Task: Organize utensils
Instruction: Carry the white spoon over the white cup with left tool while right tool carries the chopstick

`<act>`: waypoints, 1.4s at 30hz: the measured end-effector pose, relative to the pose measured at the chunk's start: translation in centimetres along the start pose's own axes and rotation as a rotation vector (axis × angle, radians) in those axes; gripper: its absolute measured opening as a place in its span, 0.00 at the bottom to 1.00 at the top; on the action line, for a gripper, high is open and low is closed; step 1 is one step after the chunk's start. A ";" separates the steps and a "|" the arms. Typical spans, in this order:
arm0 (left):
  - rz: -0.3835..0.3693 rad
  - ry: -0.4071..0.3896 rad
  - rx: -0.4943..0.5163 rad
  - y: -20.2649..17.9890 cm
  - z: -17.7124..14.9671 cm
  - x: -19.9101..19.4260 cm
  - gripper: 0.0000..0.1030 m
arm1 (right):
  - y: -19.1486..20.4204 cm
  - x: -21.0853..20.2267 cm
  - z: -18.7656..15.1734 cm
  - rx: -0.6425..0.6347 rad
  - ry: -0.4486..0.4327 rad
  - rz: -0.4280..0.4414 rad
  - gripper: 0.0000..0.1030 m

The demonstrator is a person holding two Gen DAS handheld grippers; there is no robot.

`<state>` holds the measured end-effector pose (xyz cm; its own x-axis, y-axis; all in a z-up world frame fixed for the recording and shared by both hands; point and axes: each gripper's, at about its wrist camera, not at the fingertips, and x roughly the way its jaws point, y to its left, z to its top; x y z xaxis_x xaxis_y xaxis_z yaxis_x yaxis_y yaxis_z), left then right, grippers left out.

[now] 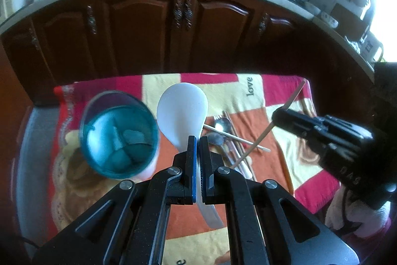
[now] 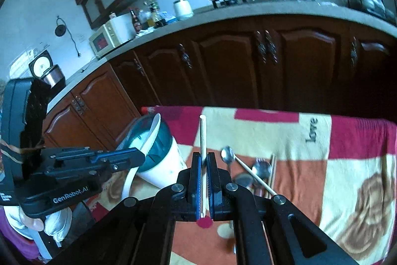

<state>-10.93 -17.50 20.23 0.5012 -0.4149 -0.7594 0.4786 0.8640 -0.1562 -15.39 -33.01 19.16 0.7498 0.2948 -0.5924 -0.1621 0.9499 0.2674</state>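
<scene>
Left tongs (image 1: 197,140): clamped on the neck of the white rice paddle (image 1: 182,107), broad blade pointing up and away, handle tail hanging out below the jaws.

Right tongs (image 2: 204,158): clamped on a pale chopstick (image 2: 202,138), which stands nearly upright through the jaws, its long axis running along the fingers.

Holder: the teal-rimmed cup (image 1: 119,134) stands on the checked cloth (image 1: 248,93), its mouth split into compartments; which one takes what I cannot tell.

Paddle to cup: raised just beside the cup's rim, on the side toward the utensil pile; from the right wrist view the blade looks to overlap the cup's mouth.

Chopstick to cup: held farther from the cup than the paddle, out over the cloth on the pile side.

Pile: metal spoons (image 2: 263,169), a fork and more sticks lie loose on the cloth, well apart from the cup, past the right tongs.

Nearer hand: the left, so the paddle probably goes in first.

Turning point: the handle must tip down toward the cup's mouth; the blade leads at present, so a swing of the wrist seems needed.

Risk: the tall paddle could tip the cup.
</scene>
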 end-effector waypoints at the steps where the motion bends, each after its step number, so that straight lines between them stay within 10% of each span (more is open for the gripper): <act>1: 0.004 -0.006 -0.007 0.6 0.1 -0.3 0.01 | 0.6 0.0 0.5 -0.010 -0.007 0.002 0.04; 17: 0.015 -0.100 -0.196 10.8 3.2 -1.2 0.01 | 7.2 2.0 6.3 -0.092 -0.086 0.072 0.04; 29: 0.208 -0.164 -0.122 12.1 1.6 4.0 0.01 | 9.1 7.3 7.5 -0.109 -0.080 0.065 0.04; 42: 0.235 -0.201 -0.082 12.2 0.5 5.6 0.01 | 8.5 11.4 7.7 -0.116 -0.050 0.042 0.04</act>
<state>-1.93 -9.43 14.34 0.7278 -0.2418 -0.6417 0.2767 0.9598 -0.0479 -3.29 -22.35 20.52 0.7717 0.3312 -0.5430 -0.2644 0.9435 0.1998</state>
